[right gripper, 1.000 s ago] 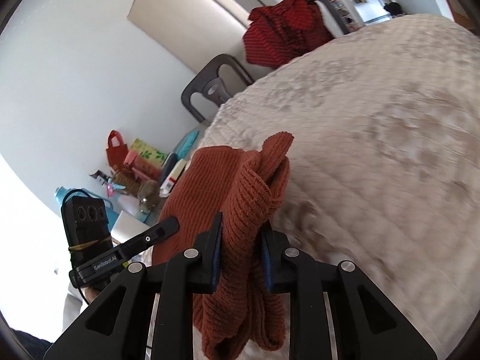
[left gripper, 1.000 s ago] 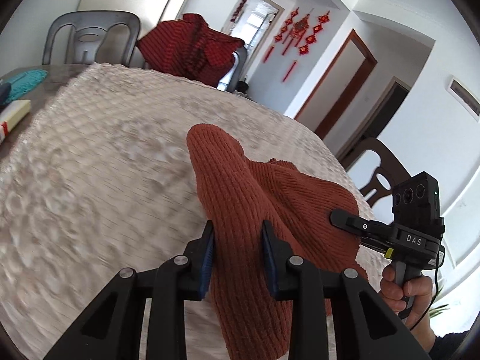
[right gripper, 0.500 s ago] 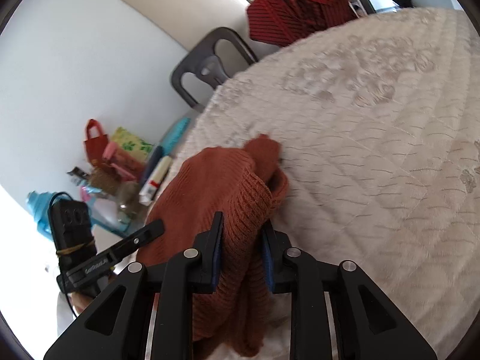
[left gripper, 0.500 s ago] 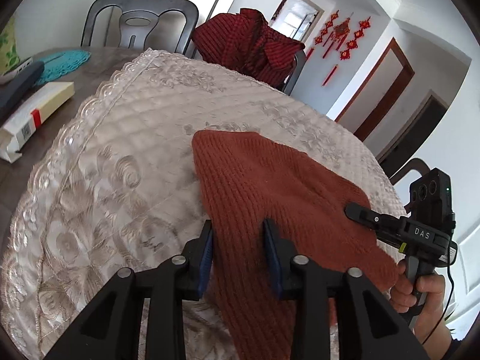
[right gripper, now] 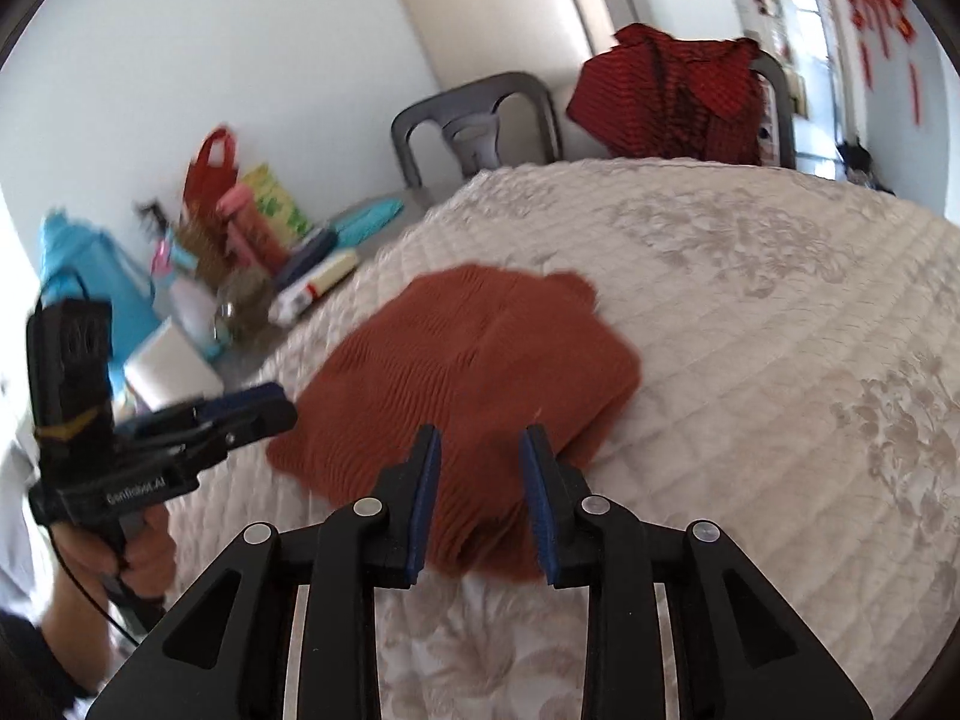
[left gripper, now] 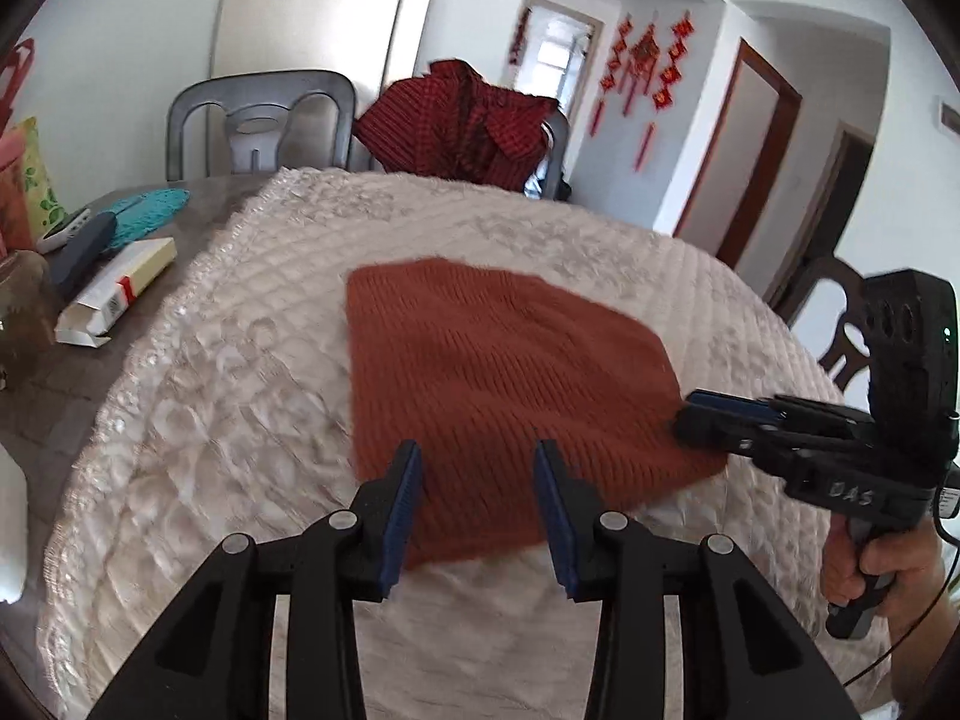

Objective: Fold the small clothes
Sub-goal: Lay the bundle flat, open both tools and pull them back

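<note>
A rust-red knit garment lies flat and folded on the cream quilted tablecloth. My left gripper hovers over its near edge. Its jaws are opening, and the knit shows between the pads without being pressed. In the right wrist view the same garment lies under my right gripper, whose blue pads stand apart and grip nothing. Each gripper also shows in the other's view: the right gripper at the garment's right edge, the left gripper at its left edge.
Two grey chairs stand at the far side; one carries a dark red checked garment. A white carton, a teal cloth, bags and bottles crowd the bare table left of the cloth. A hand holds the right gripper.
The garment hung bunched from both shut grippers; it now lies spread flat on the table. Both grippers have let go, their pads wider apart, and both have drawn back toward the near edge.
</note>
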The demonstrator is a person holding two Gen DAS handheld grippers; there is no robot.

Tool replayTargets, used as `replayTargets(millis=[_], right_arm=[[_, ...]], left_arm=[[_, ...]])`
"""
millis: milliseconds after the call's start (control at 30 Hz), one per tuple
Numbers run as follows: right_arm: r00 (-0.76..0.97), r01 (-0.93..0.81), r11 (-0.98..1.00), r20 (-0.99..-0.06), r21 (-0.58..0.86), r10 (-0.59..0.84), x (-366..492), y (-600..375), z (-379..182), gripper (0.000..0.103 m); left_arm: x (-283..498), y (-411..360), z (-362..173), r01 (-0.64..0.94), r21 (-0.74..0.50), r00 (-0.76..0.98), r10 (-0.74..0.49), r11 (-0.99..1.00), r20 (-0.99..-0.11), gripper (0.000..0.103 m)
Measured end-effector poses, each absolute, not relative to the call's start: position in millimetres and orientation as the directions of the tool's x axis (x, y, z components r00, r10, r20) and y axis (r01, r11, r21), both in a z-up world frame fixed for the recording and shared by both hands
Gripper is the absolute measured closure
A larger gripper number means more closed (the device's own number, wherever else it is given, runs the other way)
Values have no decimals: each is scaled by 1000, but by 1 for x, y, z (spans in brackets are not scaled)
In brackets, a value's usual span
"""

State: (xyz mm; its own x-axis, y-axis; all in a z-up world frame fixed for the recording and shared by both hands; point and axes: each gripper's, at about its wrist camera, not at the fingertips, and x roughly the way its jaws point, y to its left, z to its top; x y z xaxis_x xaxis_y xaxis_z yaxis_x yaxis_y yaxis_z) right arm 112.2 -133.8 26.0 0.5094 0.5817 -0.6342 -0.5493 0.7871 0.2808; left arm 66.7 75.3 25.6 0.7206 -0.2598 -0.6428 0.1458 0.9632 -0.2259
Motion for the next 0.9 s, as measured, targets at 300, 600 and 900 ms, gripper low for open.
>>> replayTargets(millis=[300, 600, 900], right_arm=[[484, -543, 798, -680, 260, 551, 114, -140, 1, 78], [512, -541, 810, -674, 228, 532, 81, -149, 17, 76], [522, -525, 833, -707, 176, 478, 60, -149, 13, 61]], left_arm=[[66, 72, 16, 121, -207, 691, -232, 971, -685, 61], [41, 73, 28, 31, -165, 708, -139, 986, -692, 60], [23, 69, 24, 9, -96, 698, -75, 995, -712, 50]])
